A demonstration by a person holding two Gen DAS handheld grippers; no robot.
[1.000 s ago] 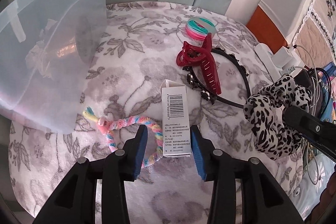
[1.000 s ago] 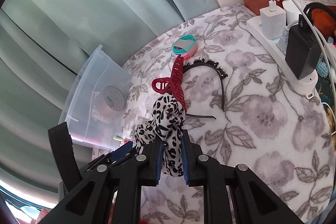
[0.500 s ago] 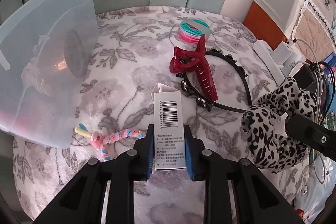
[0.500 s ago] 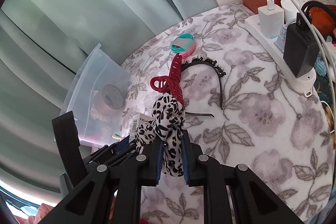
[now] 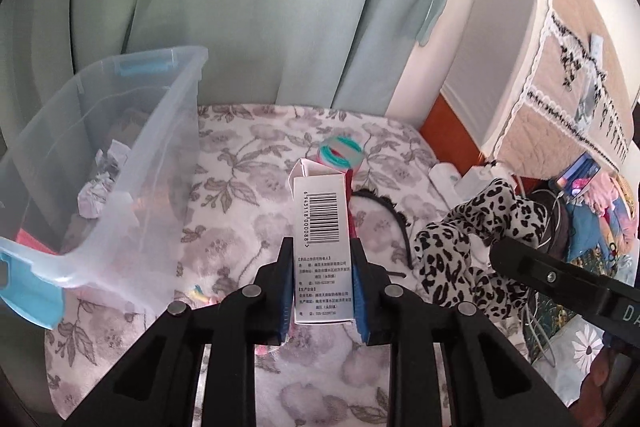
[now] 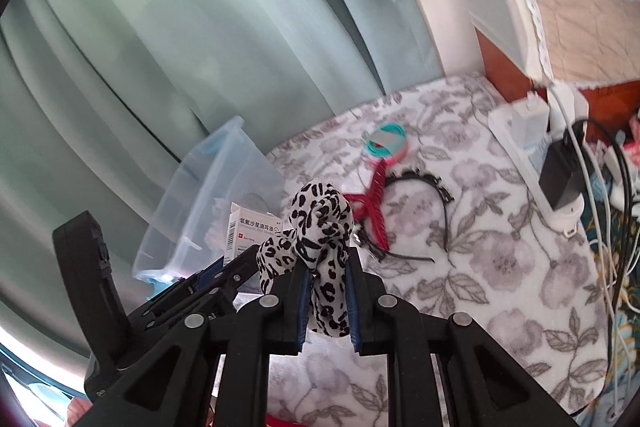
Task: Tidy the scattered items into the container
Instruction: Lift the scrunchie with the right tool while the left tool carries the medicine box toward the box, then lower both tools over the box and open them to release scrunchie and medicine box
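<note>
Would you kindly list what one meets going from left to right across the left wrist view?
Clear plastic bin → white barcoded box held in the left gripper → black headband → leopard-print scrunchie → tangle of cables.

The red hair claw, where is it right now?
In the right wrist view, the red hair claw lies mid-table on the flowery cloth, against the black headband, just below the hair ties.

A floral blanket-covered surface carries the clear container, hair-tie roll, red claw clip and black headband.
</note>
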